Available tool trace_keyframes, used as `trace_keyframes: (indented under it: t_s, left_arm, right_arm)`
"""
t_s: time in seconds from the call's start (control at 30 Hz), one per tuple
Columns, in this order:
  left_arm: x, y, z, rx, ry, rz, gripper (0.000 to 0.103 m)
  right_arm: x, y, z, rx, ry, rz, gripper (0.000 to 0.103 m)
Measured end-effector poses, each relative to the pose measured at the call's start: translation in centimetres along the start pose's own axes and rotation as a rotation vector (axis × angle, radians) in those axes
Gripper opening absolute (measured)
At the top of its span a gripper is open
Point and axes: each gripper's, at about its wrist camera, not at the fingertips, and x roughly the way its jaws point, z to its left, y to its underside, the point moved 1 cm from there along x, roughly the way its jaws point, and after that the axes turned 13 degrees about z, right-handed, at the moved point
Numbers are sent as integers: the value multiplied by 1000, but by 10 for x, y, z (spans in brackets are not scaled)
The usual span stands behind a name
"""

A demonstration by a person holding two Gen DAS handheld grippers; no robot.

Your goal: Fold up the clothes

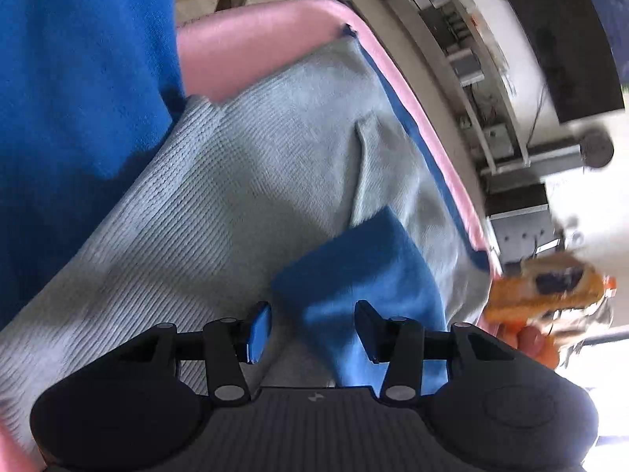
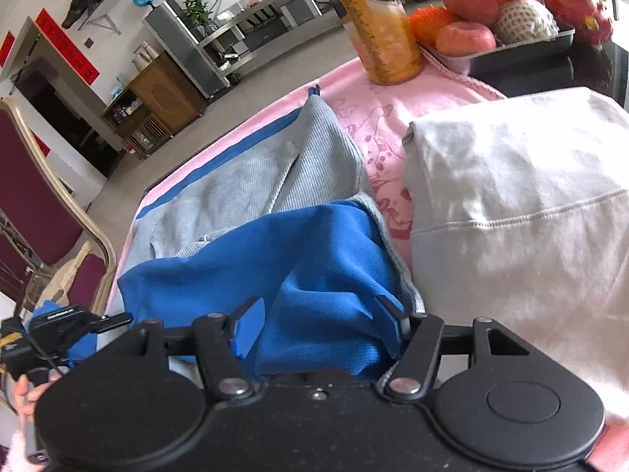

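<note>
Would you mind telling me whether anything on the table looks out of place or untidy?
The grey-and-blue garment lies bunched and creased on the pink cloth, its blue part rumpled. Beside it, the white garment is neatly folded. Nothing looks spilled or damaged.

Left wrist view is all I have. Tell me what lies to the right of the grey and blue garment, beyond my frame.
Observer: A folded white garment lies right beside it on the pink cloth.
Operator: Report what stands further back.
Observer: A bottle of orange drink stands upright on the pink cloth, with a tray of fruit to its right.
Operator: Give me the right gripper's state.
Observer: The right gripper is open, its fingers spread either side of a blue fold of the grey and blue garment, not closed on it.
Operator: And mine.
Observer: The left gripper is open too, above blue fabric.
</note>
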Motion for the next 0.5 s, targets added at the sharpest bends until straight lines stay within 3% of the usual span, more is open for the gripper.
trace_keyframes:
  t_s: [0.1, 0.17, 0.27, 0.4, 0.5]
  left_arm:
    - [7, -2, 4, -47, 28, -9, 28]
    - [6, -1, 3, -58, 0, -13, 0]
    - [-5, 4, -9, -22, -47, -46, 0]
    - [-32, 20, -42, 128, -125, -116, 0]
    - [-53, 33, -58, 195, -140, -152, 0]
  right_arm:
    - [2, 0, 0, 1, 0, 4, 59]
    - [1, 0, 0, -1, 4, 1, 59]
    - [-6, 2, -1, -3, -24, -34, 59]
    - [-17, 6, 7, -71, -74, -81, 59]
    - [-7, 20, 30, -269, 24, -29, 57]
